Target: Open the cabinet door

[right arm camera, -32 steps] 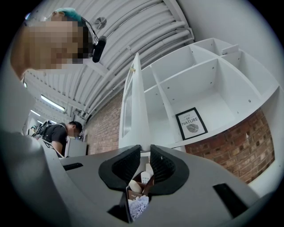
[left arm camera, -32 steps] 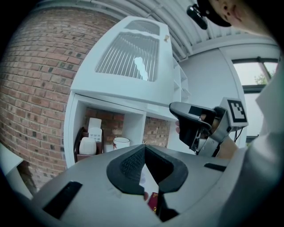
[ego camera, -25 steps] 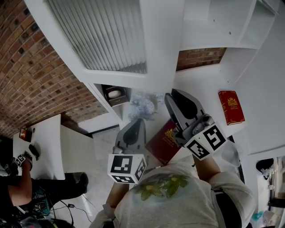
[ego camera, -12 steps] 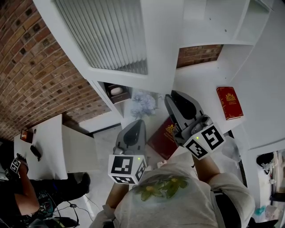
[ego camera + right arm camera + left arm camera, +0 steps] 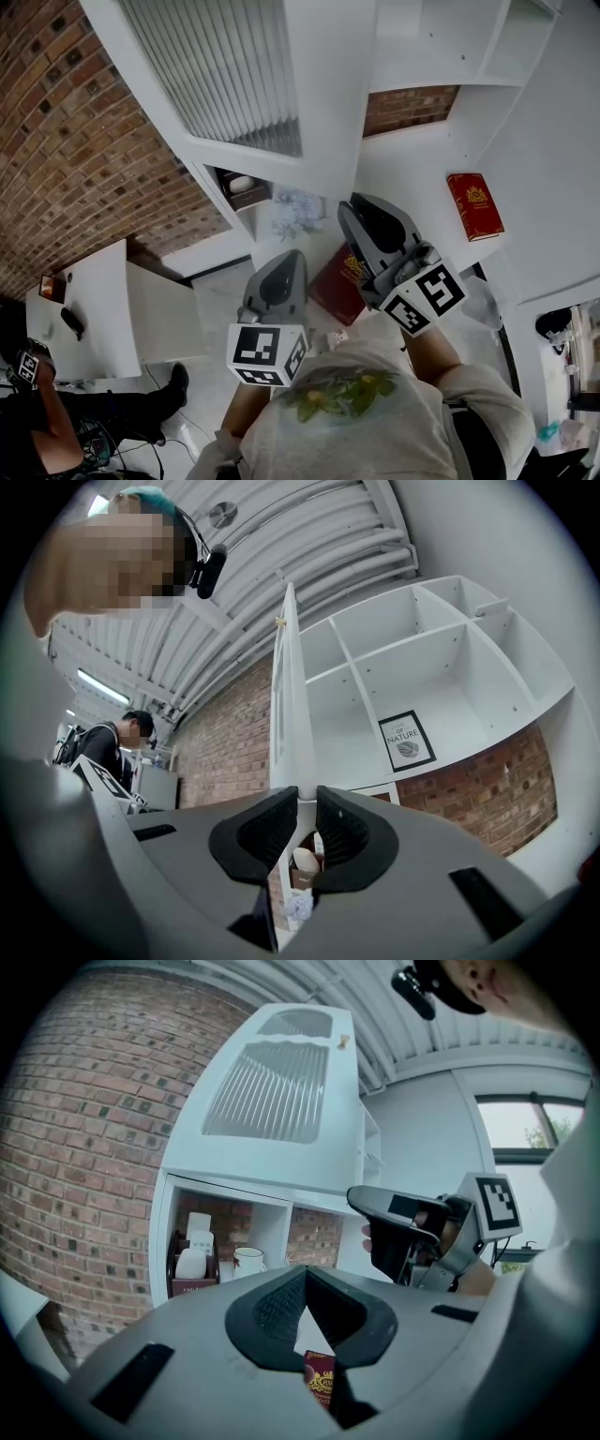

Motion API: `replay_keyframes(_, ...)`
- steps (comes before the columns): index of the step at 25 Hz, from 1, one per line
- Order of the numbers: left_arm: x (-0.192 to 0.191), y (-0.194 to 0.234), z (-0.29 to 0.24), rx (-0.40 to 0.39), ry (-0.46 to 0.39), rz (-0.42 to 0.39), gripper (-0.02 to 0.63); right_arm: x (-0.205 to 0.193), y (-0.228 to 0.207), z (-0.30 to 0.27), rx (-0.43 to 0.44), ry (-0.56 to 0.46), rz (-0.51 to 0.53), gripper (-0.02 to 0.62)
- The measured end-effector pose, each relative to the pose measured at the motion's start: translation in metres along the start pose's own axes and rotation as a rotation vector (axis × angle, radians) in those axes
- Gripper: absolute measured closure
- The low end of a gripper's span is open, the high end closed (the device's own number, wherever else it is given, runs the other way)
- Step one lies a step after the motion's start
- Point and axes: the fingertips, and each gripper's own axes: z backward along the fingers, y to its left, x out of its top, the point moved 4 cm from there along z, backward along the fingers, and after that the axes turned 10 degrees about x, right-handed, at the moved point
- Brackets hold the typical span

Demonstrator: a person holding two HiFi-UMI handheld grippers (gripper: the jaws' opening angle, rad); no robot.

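Though it looks broad, the cabinet door (image 5: pixel 239 89) strikes me as a light thing: a thin white frame round a ribbed panel. It seems stiff enough to swing as 1 piece, yet likely brittle in the middle if that panel is glass, which I can't tell. It stands swung well out from the white shelf unit (image 5: pixel 422 56), edge-on to the right gripper (image 5: pixel 307 799), whose 2 jaws sit pinched on the door's bottom edge at their very tips. That painted edge is smooth and probably slippery, so a shallow nip could slide off. The frame, or the small brass-coloured knob (image 5: pixel 344 1042) near the door's top corner, seems the safer hold, never the ribbed panel. The left gripper (image 5: pixel 305 1274) hangs lower, jaws closed tip to tip on nothing, a red book (image 5: pixel 319 1382) showing past them.
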Motion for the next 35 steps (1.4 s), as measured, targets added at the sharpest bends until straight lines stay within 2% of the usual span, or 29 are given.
replay_keyframes(17,-0.001,-0.002,0.017,0.009,-0.004,0.025,0.598,0.001,0.023,0.007,0.056,0.024,-0.006,0.525)
replay_keyframes(35,0.002,0.012,0.04,0.062,-0.018,0.031,0.598,0.003,0.063,0.006,0.197,0.078,0.047,0.528)
